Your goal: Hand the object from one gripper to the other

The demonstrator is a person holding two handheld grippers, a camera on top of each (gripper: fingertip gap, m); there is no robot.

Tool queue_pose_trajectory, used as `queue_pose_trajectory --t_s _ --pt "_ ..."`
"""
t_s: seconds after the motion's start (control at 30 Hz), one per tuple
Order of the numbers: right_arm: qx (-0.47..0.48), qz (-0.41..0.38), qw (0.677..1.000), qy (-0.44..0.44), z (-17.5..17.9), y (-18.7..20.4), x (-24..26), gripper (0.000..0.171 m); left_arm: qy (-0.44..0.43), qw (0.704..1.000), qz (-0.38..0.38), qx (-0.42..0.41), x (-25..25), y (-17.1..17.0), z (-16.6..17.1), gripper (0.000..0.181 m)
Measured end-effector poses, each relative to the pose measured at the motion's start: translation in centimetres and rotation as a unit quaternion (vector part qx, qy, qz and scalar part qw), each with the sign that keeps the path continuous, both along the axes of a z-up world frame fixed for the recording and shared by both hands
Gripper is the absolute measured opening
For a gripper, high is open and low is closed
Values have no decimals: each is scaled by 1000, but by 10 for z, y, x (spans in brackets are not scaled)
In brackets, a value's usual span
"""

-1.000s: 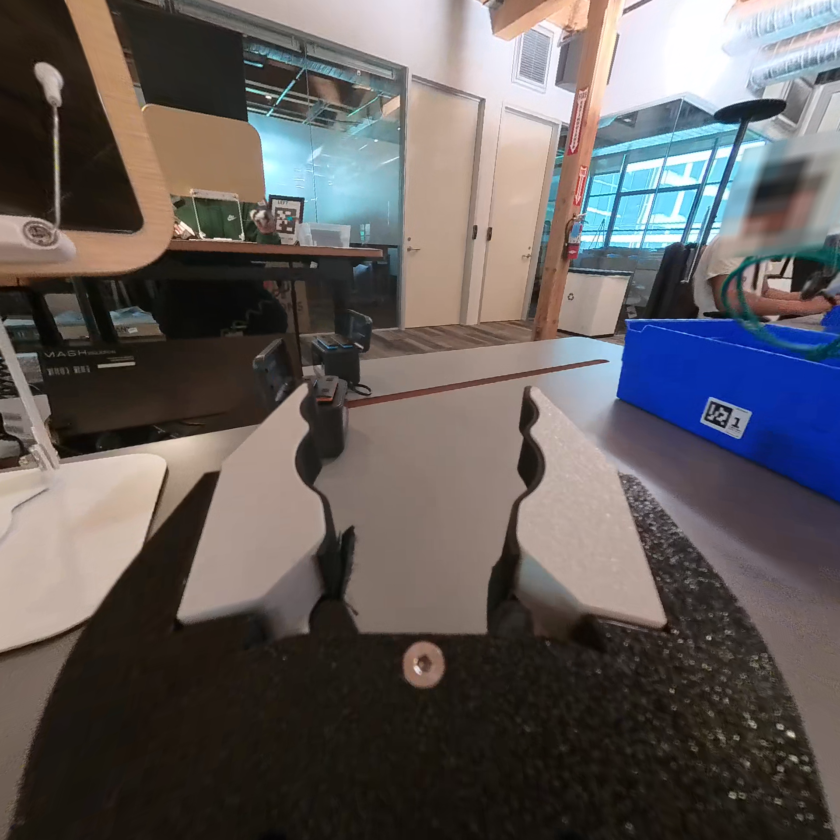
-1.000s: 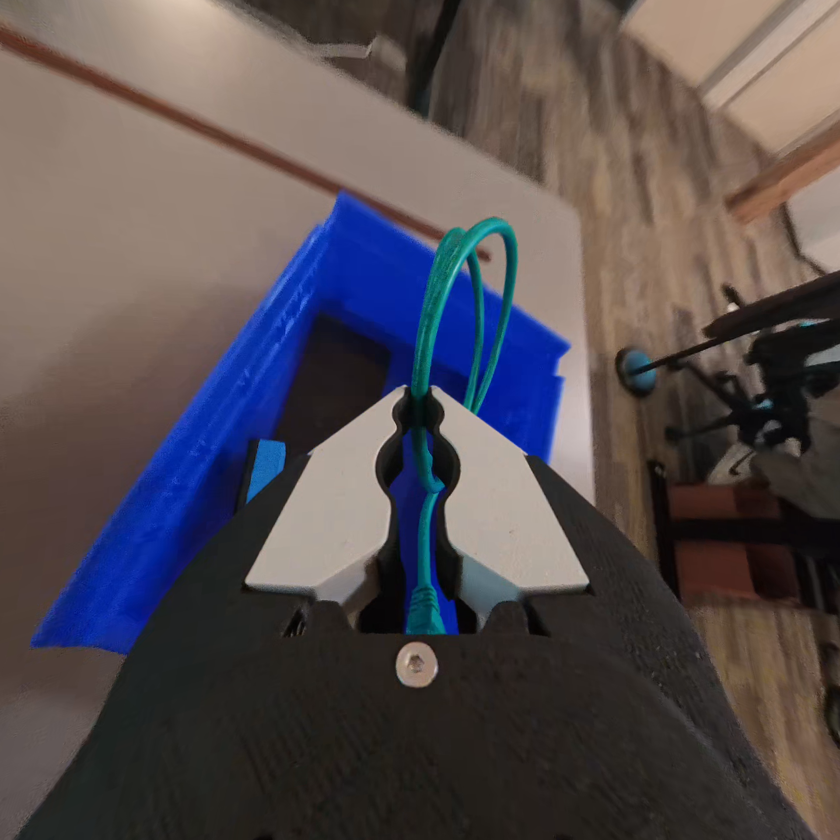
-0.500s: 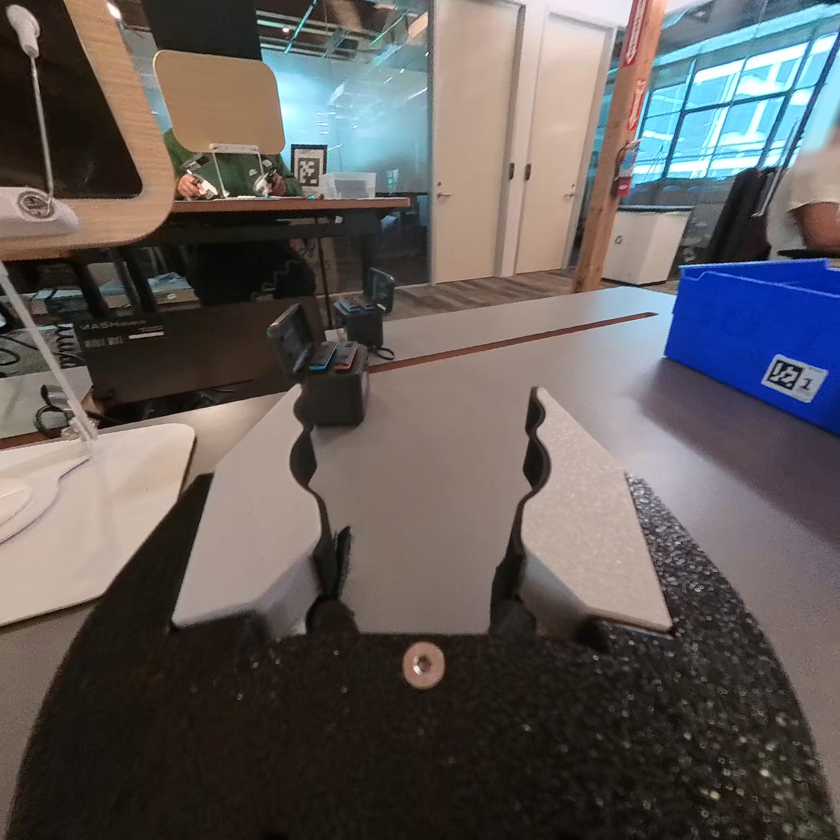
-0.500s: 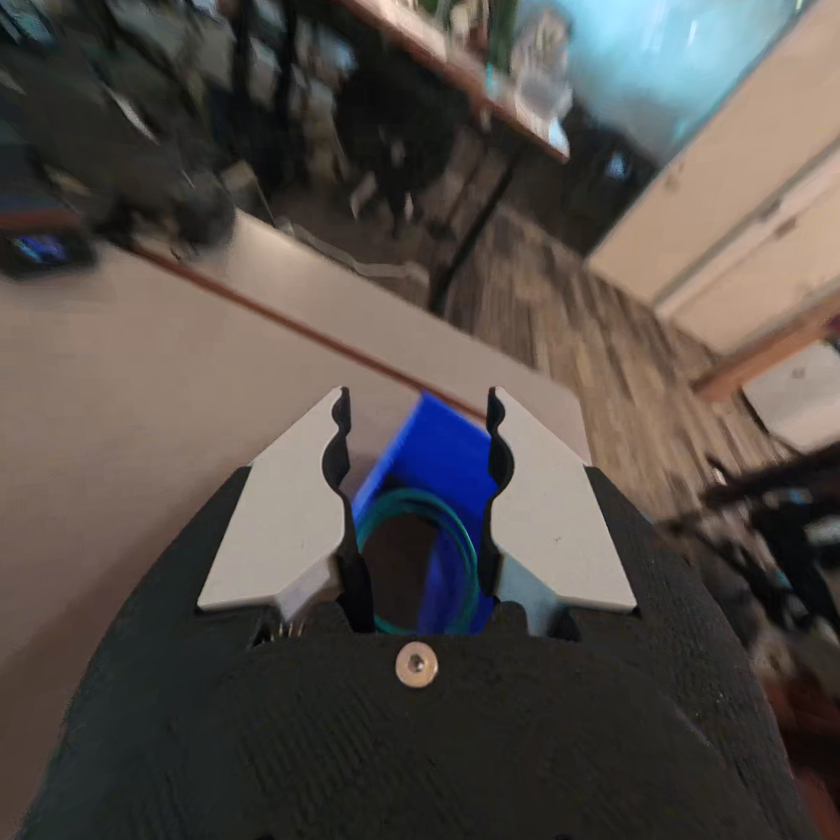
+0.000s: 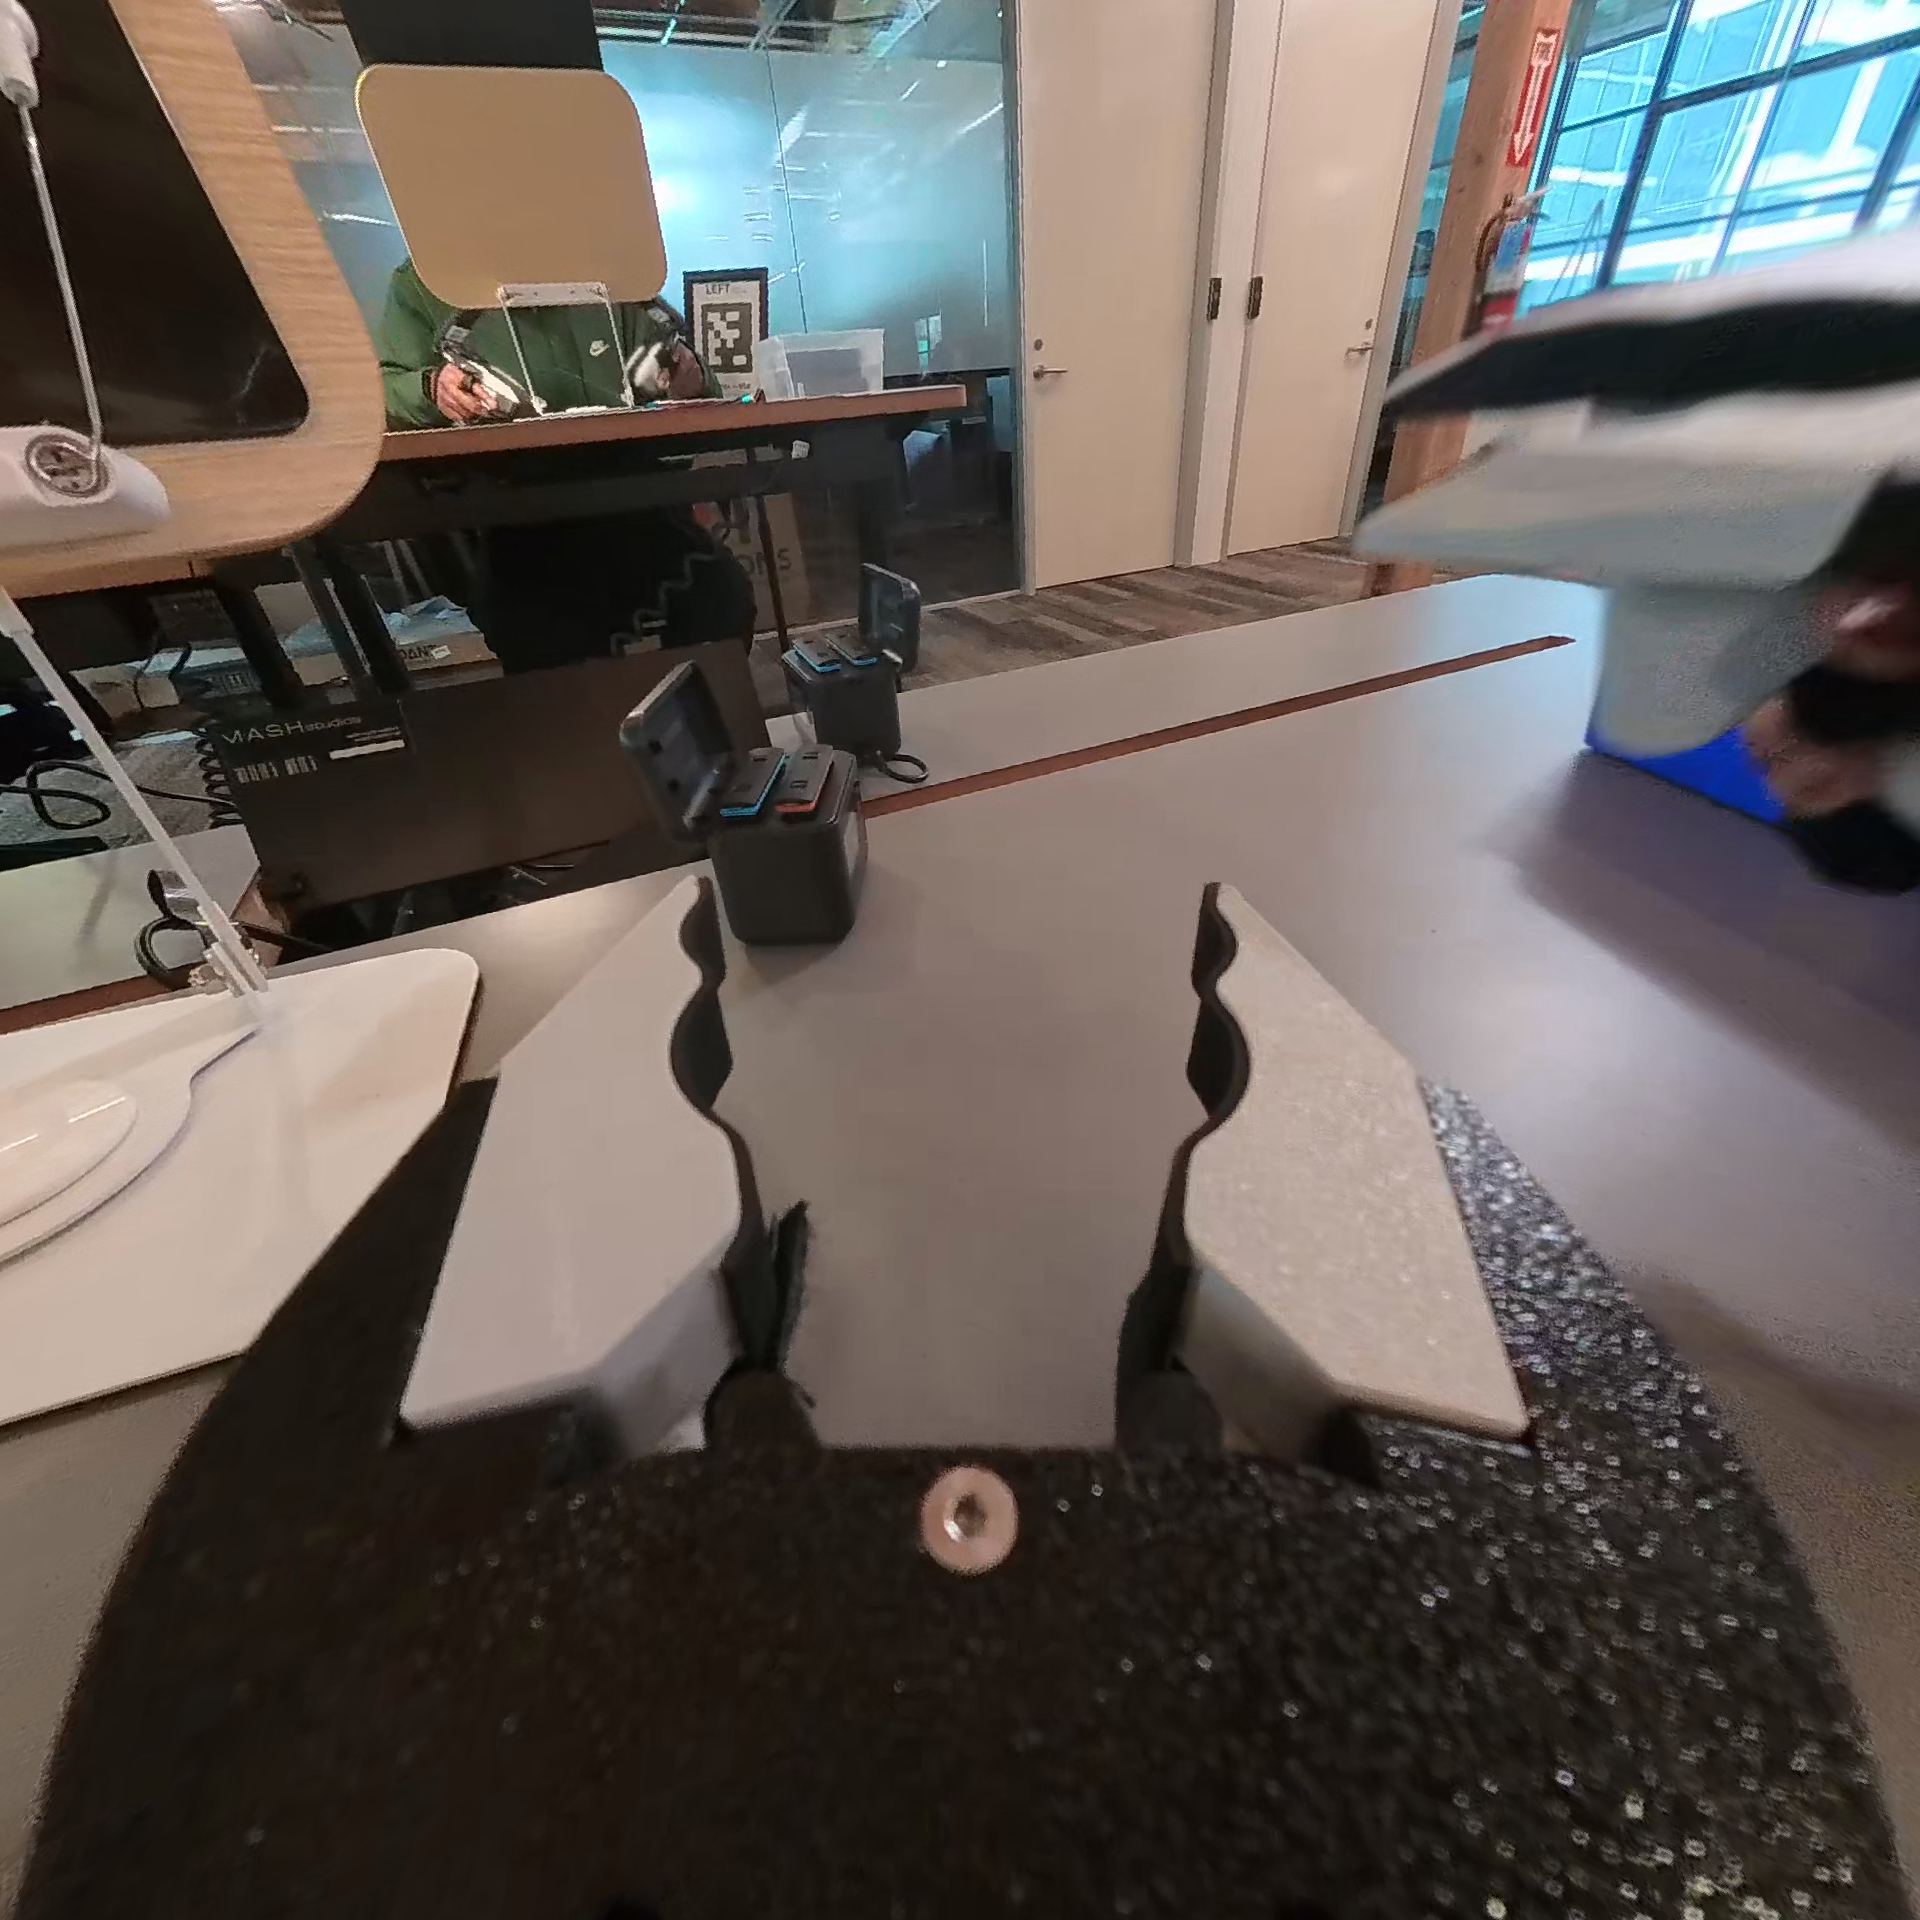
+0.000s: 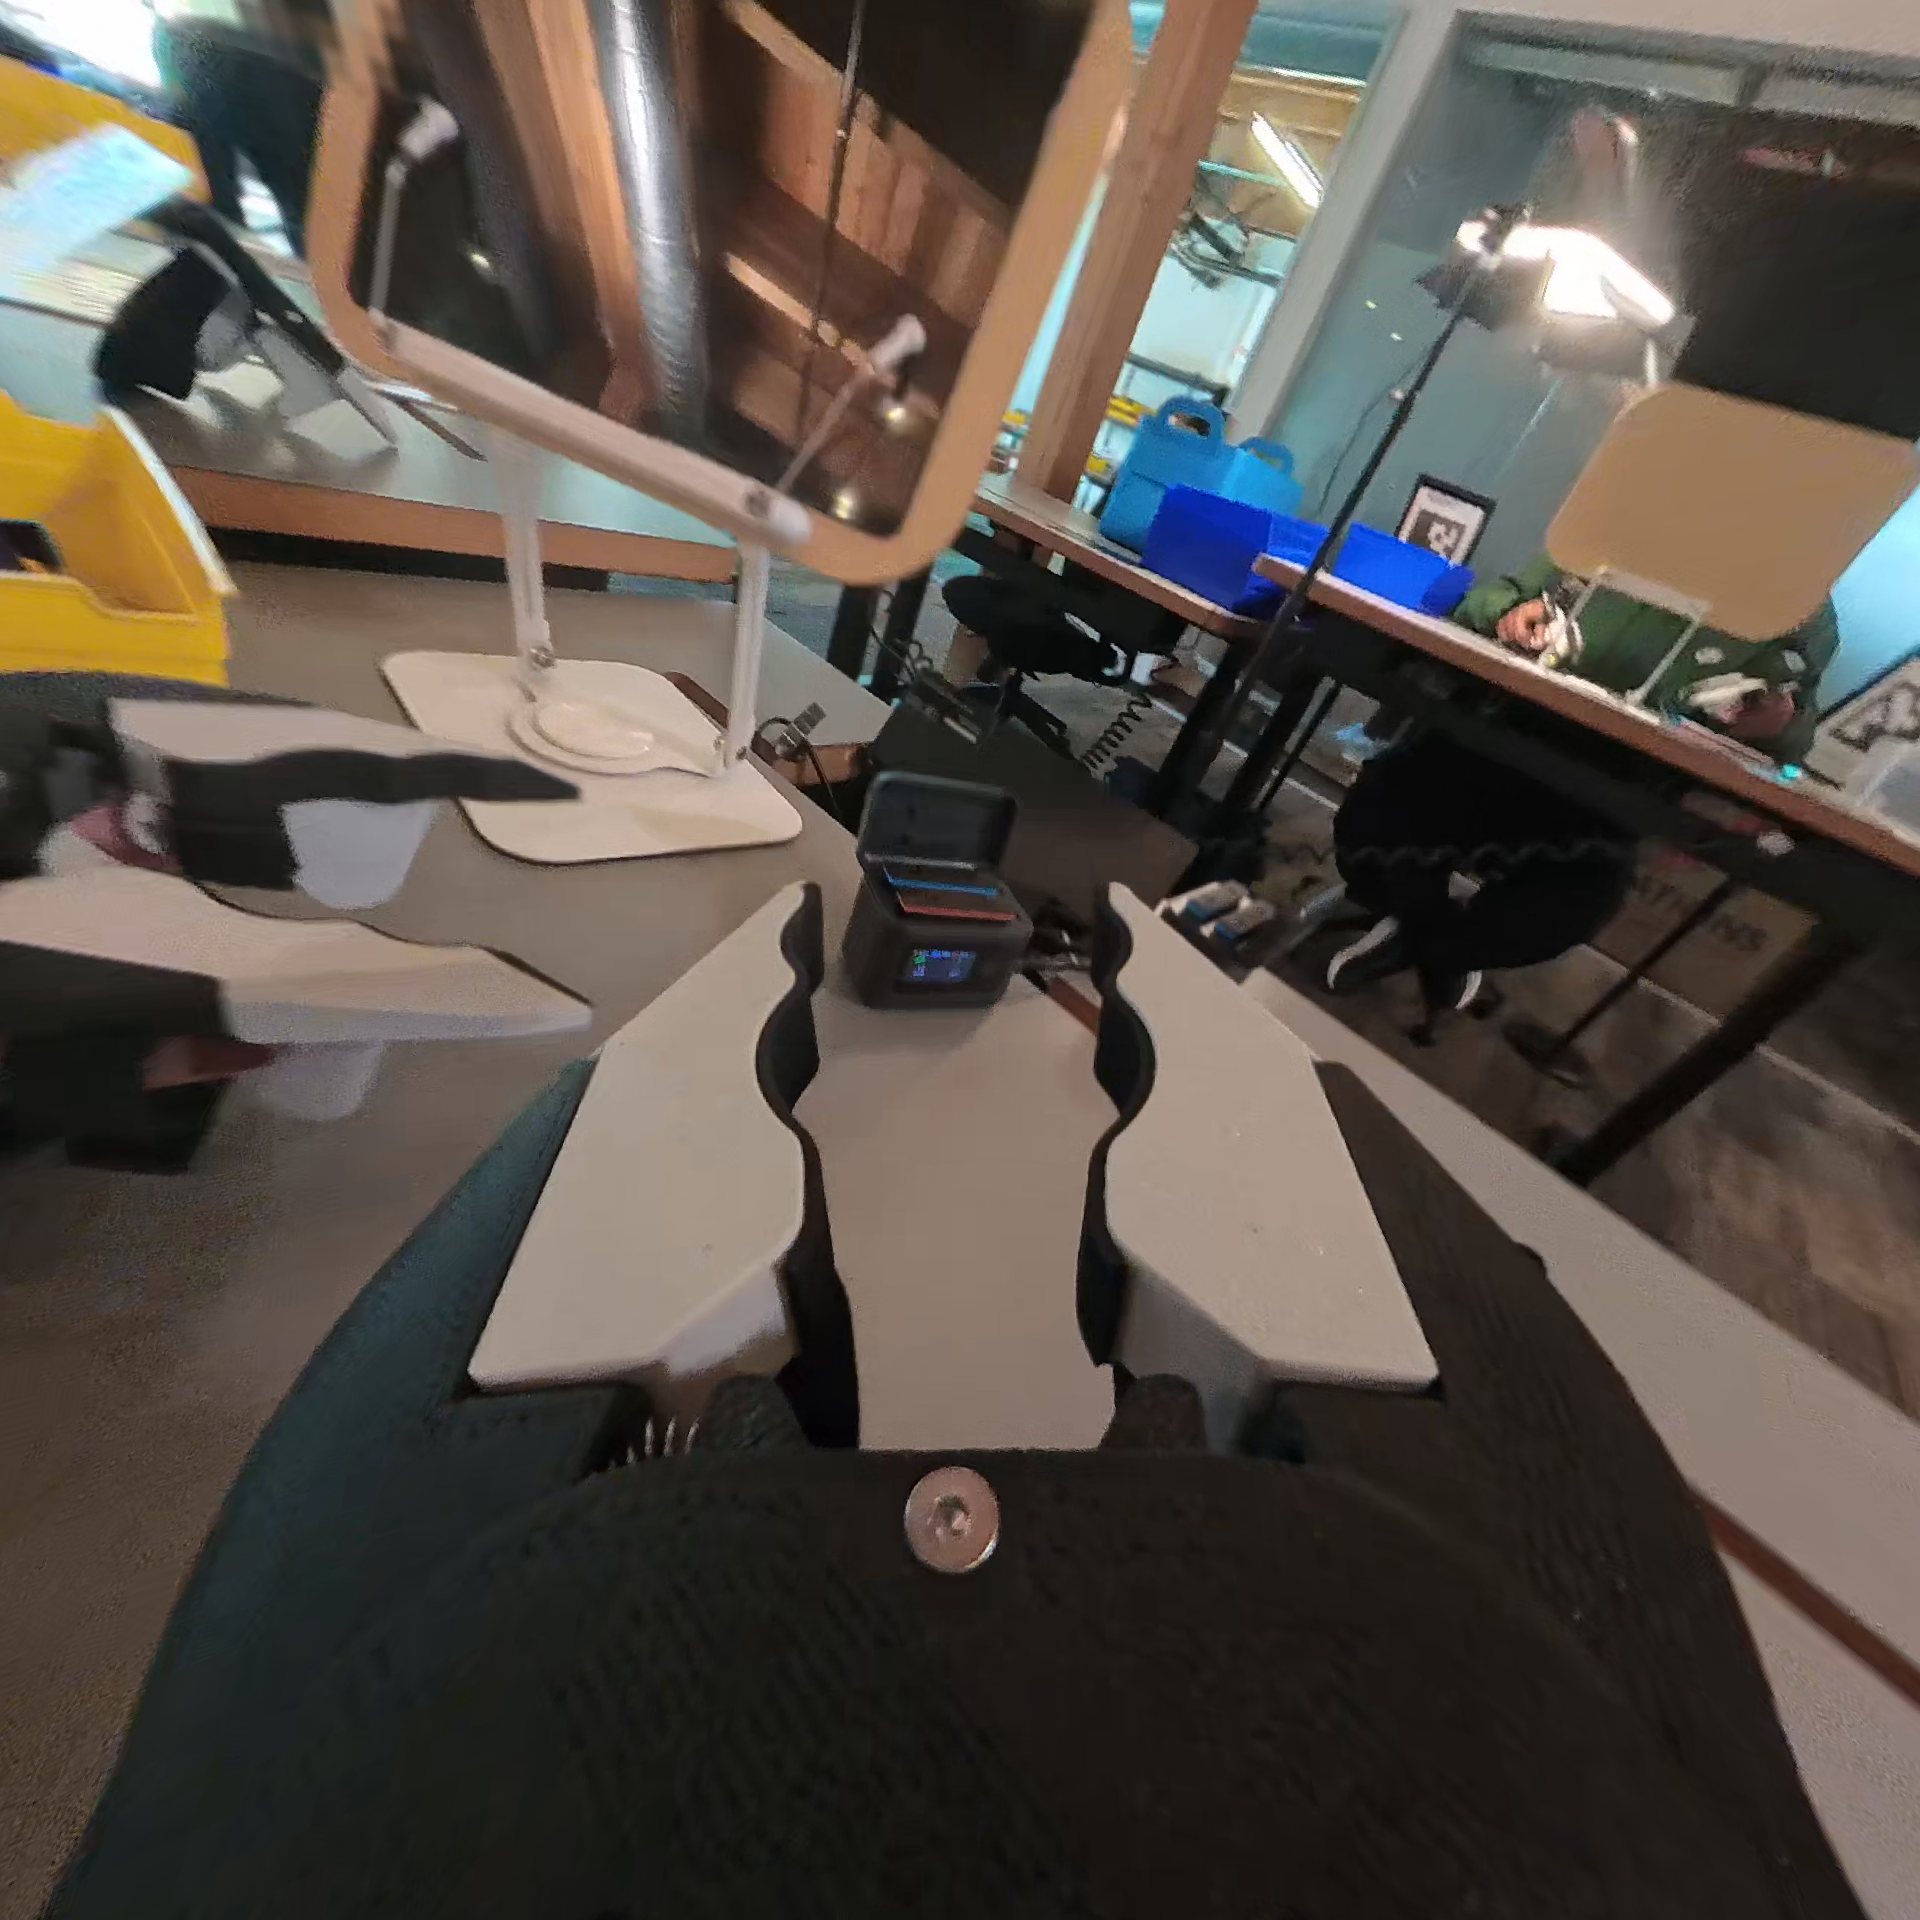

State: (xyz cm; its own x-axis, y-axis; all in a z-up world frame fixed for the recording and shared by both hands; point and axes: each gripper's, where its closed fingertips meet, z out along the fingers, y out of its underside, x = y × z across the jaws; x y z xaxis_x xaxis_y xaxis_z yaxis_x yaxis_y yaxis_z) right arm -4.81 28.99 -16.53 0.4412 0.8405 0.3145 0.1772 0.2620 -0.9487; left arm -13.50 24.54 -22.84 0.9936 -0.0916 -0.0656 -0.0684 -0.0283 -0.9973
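Observation:
No green cable shows in either view now. My left gripper is open and empty, low over the grey table. My right gripper is open and empty, also over the table. In the left wrist view the right gripper is blurred at the upper right, in front of the blue bin. In the right wrist view the left gripper reaches in from the left, jaws apart. The two grippers are apart and hold nothing between them.
A black charger case with its lid up stands just beyond both grippers, also in the right wrist view. A mirror stand on a white base sits at the left, with a yellow bin behind. A person sits at a far desk. The black charger case lies some 15 centimeters from my left tips, 20 centimeters from my right tips. The right camera catches it too, in the right wrist view.
My right gripper opened and let the green cable fall into the blue bin, then swung left towards the left gripper. The left gripper stayed open and shifted slightly towards the charger case.

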Motion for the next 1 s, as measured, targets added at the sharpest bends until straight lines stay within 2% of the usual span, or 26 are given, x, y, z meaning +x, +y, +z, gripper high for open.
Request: queue_pose_trajectory --t_s 0.1,0.2,0.3,0.5,0.63,0.7,0.8,0.9,1.0 --pt "16 -32 999 23 -29 17 0 51 -1 1000 -1 -1 0 0 0 89" --pt "80 -31 995 57 -43 16 6 42 1 1000 -2 -4 1 1 -1 88" --pt "128 -32 990 55 -38 9 10 38 4 1000 -3 -4 2 1 -1 88" --pt "124 -17 990 71 -37 5 12 39 17 1000 -3 -8 2 -1 0 90" --pt "118 -10 990 82 -35 4 13 39 -1 999 -31 -29 5 -18 25 93" --pt "116 -10 990 82 -36 5 13 40 -18 997 -51 -47 5 -38 42 90" --pt "117 -5 990 76 -37 3 11 40 -21 997 -18 -69 -21 -84 66 82" --pt "121 -3 990 69 -39 2 9 40 16 991 108 -76 -90 -143 86 73" --pt "120 -1 990 68 -40 2 8 40 60 957 270 -92 -177 -216 101 65"
